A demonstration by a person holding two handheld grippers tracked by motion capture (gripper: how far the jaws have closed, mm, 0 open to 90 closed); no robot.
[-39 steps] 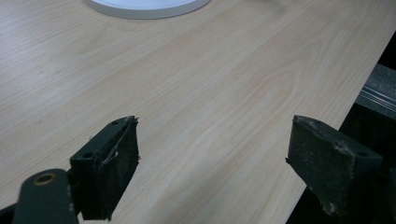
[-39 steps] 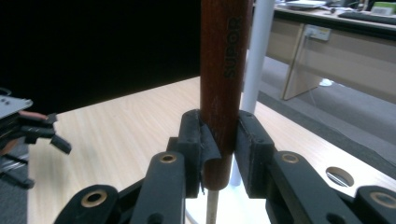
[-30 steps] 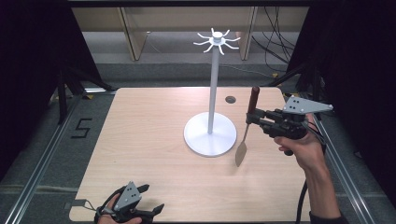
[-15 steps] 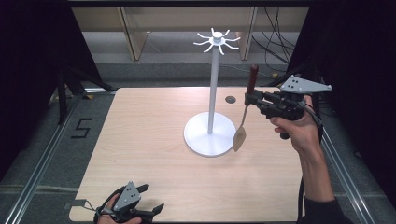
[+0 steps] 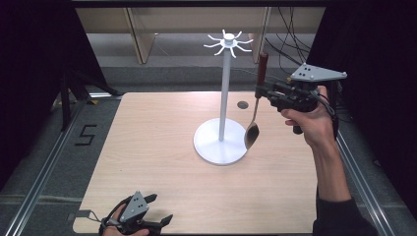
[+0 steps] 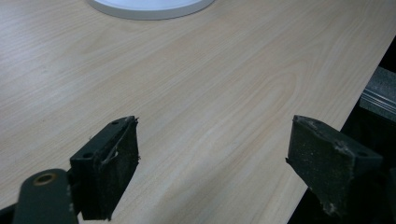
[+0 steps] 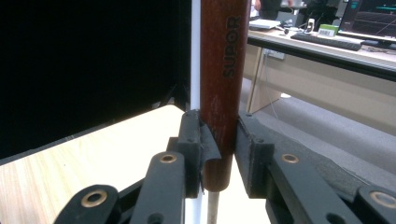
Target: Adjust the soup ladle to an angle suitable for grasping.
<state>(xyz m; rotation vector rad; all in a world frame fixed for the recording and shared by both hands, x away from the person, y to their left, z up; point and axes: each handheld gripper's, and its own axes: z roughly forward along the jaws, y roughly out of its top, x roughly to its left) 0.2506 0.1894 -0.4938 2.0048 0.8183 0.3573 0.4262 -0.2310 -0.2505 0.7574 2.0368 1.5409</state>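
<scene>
Clamping the spoon by the lower end of its dark red-brown wooden handle, the right gripper holds it upright in the air, bowl down, just beside the white stand, probably so the handle's top can reach one of the hooks that ring the pole's crown. The spoon's thin metal neck and shiny oval bowl hang above the stand's round flat base. Resting low at the near edge of the pale wood-grain table, the left gripper has its rough black pads wide apart, holding nothing
</scene>
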